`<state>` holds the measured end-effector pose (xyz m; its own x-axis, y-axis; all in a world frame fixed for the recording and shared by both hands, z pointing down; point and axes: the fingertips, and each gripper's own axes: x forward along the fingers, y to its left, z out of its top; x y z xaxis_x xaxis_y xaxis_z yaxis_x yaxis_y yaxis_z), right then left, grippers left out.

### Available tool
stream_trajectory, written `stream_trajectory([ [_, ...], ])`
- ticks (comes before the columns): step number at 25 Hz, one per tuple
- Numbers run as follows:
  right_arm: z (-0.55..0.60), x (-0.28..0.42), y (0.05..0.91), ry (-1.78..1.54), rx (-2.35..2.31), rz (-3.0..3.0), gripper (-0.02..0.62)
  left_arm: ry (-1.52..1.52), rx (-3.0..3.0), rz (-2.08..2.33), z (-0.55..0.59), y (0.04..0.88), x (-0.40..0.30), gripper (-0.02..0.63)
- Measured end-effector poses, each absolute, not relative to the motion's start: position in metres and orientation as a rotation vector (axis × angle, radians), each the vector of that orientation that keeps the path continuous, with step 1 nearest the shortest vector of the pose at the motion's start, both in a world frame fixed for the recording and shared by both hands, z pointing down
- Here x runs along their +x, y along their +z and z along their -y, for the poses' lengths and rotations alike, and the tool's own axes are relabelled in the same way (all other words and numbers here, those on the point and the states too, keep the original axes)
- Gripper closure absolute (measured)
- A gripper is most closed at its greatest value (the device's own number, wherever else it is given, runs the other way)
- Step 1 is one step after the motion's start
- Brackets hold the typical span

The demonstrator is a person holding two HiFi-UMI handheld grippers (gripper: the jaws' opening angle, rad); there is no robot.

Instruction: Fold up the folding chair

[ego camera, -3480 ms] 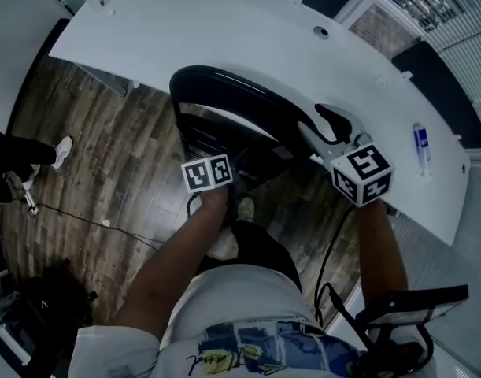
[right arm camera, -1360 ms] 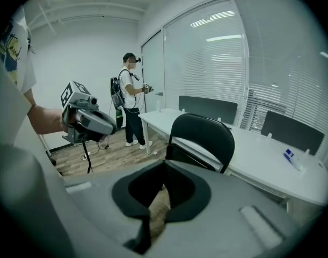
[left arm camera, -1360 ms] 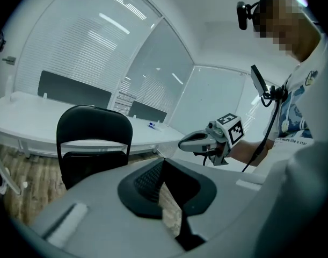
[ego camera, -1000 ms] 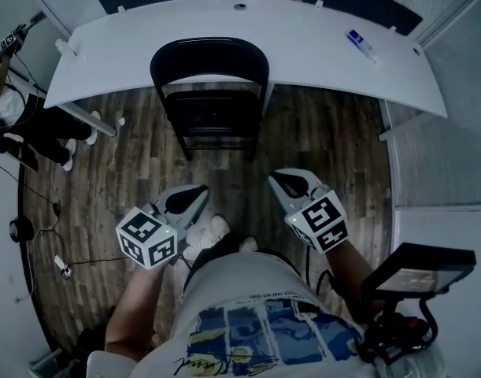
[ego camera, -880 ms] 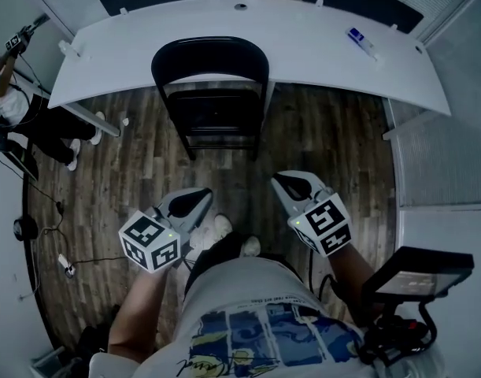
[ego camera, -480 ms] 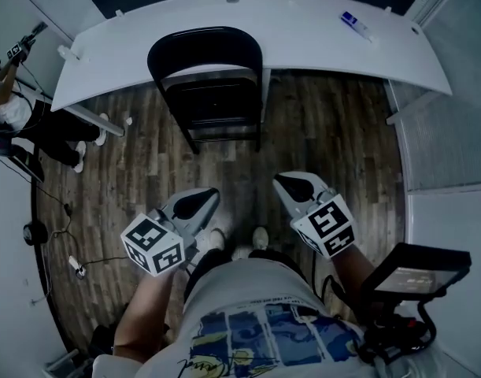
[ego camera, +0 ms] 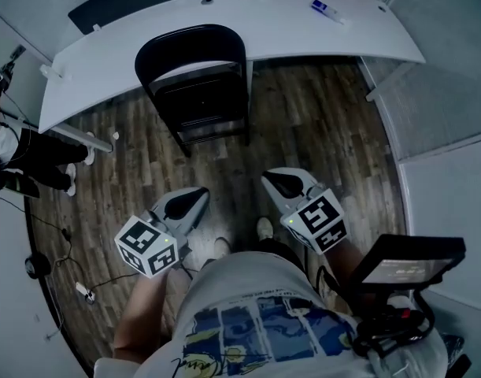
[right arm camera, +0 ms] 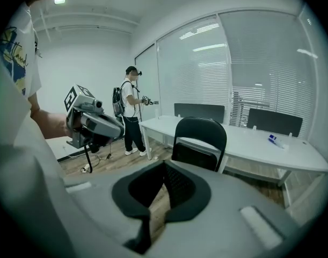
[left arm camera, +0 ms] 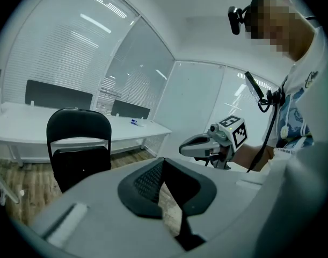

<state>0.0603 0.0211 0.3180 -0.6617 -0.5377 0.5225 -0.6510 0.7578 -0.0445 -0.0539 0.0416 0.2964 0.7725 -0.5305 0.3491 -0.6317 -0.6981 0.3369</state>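
The black folding chair (ego camera: pixel 197 85) stands with its seat swung up flat against the backrest, right at the edge of the white desk (ego camera: pixel 303 30). It also shows in the left gripper view (left arm camera: pixel 78 144) and the right gripper view (right arm camera: pixel 198 141). My left gripper (ego camera: pixel 194 198) is held low over the wood floor, well short of the chair, shut and empty. My right gripper (ego camera: pixel 273 181) hovers beside it, also shut with nothing in it. Up close, each gripper's pads meet: left gripper (left arm camera: pixel 162 163), right gripper (right arm camera: pixel 165 168).
A small blue-and-white object (ego camera: pixel 328 11) lies on the desk. Another person (ego camera: pixel 20 152) stands at the left, with cables (ego camera: pixel 75 290) on the floor nearby. A dark device on a bracket (ego camera: pixel 405 262) hangs at my right side. Glass walls with blinds surround the room.
Both grippers have drawn back from the chair, which they were touching 3.5 seconds ago. Over the last second the chair has slid up and left in the head view; the jaws stay shut.
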Motion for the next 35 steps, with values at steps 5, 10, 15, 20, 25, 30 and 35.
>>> stream_trajectory([
  [5,-0.049,0.025,0.307,0.307,0.905,2.485,0.592,0.329,2.541,0.818,-0.067,0.301,-0.075,0.603],
  [10,-0.074,0.002,0.304,0.303,0.925,2.483,0.592,0.340,2.564,0.758,-0.087,0.304,-0.085,0.603],
  [15,-0.094,-0.015,0.304,0.297,0.918,2.478,0.592,0.345,2.575,0.709,-0.109,0.309,-0.091,0.603],
  [20,-0.118,-0.029,0.302,0.270,0.919,2.473,0.592,0.328,2.597,0.700,-0.132,0.306,-0.103,0.603],
  [25,-0.142,-0.046,0.297,0.237,0.922,2.458,0.592,0.317,2.605,0.695,-0.154,0.306,-0.123,0.603],
  [30,-0.142,-0.049,0.296,0.224,0.914,2.453,0.592,0.314,2.605,0.686,-0.156,0.308,-0.125,0.603],
  [35,-0.143,-0.049,0.297,0.222,0.910,2.454,0.592,0.323,2.608,0.674,-0.156,0.311,-0.123,0.603],
])
